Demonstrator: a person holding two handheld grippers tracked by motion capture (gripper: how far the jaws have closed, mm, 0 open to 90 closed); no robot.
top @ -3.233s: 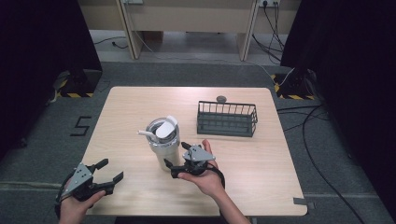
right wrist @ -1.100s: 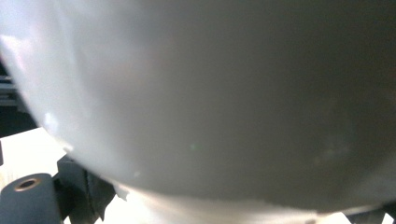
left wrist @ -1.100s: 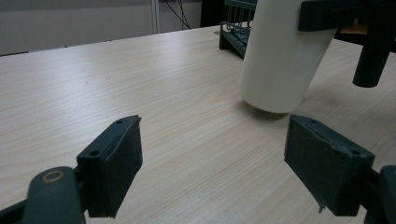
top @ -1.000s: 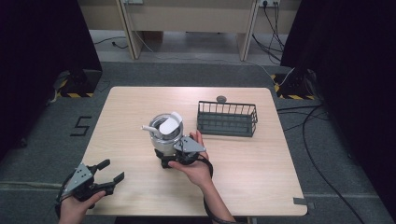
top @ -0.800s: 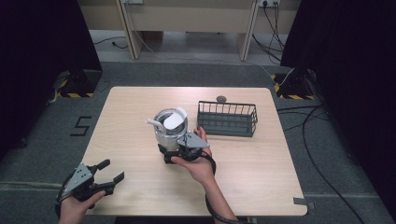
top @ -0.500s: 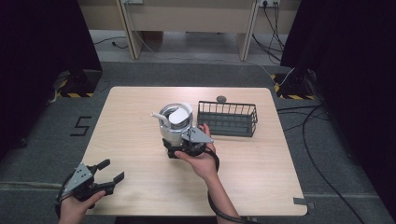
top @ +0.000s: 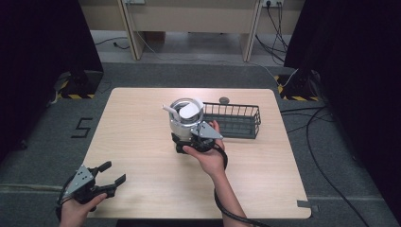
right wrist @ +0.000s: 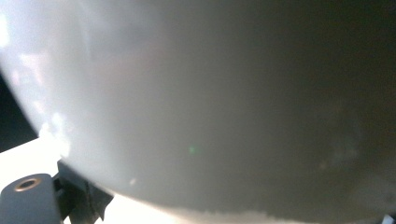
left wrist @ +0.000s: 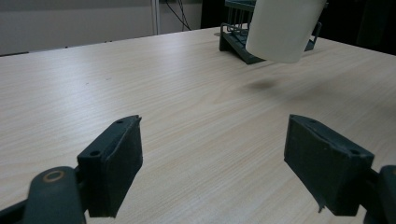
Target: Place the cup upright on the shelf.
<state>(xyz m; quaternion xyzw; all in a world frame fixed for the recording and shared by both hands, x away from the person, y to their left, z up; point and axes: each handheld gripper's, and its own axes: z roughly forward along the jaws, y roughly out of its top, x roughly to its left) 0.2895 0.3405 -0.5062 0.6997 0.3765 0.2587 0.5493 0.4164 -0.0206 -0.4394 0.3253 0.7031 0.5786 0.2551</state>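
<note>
Carrying white tumbler (top: 183,118) clamped in right gripper (top: 189,140), airborne, wire basket (top: 232,120) at three o'clock; next probably lowering inside. Left gripper (top: 108,174) empty, jaws apart.

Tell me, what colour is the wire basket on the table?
The wire basket is dark grey, seen best in the high view.

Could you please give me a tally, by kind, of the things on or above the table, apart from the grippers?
White jug: 1
Dark wire basket: 1
Small dark round thing behind the basket: 1
Total: 3
</note>
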